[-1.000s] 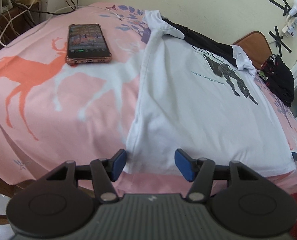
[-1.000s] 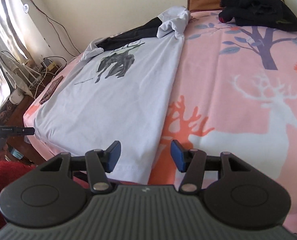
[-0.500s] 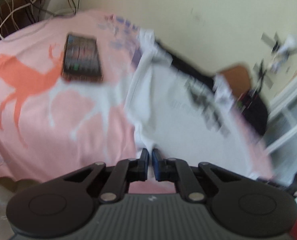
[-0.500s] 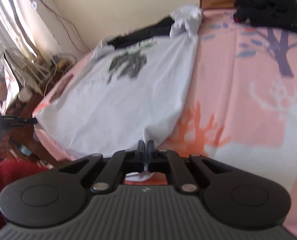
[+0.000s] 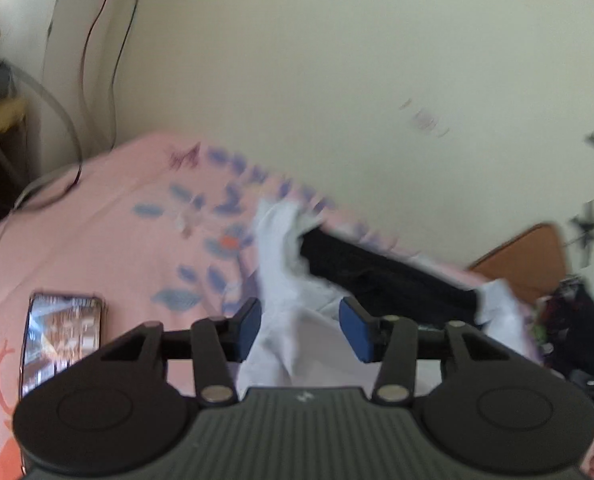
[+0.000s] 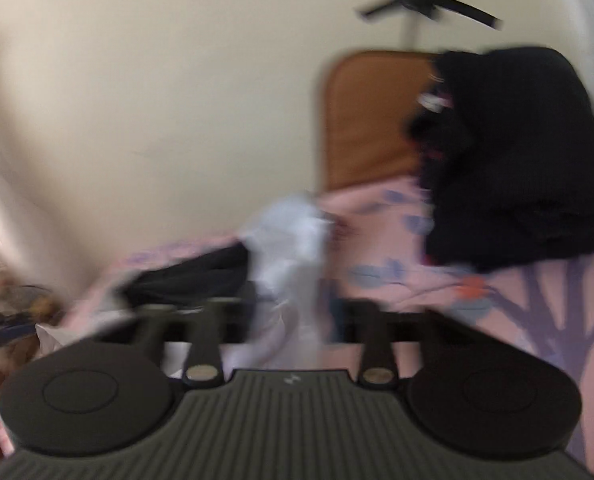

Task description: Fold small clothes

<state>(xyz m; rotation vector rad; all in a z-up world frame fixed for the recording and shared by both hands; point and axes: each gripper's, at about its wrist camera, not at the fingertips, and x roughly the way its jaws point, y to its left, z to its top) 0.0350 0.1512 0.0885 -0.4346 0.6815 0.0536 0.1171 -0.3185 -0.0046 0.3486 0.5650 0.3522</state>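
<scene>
Along the bed's far edge, by the wall:
White T-shirt (image 5: 285,288): lay bunched, black lining showing, cloth between both sets of jaws.
Left gripper (image 5: 300,328): jaws parted and opening, pads off the cloth.
Right gripper (image 6: 297,316): blurred, jaws apart and opening.
Phone (image 5: 61,336): on pink bedsheet (image 5: 109,248), left side.
Black clothes pile (image 6: 509,160): far right corner, against the headboard (image 6: 365,120).

The left claw (image 5: 300,330) is opening around bunched white shirt (image 5: 293,320) fabric, phone (image 5: 59,340) beside.
</scene>
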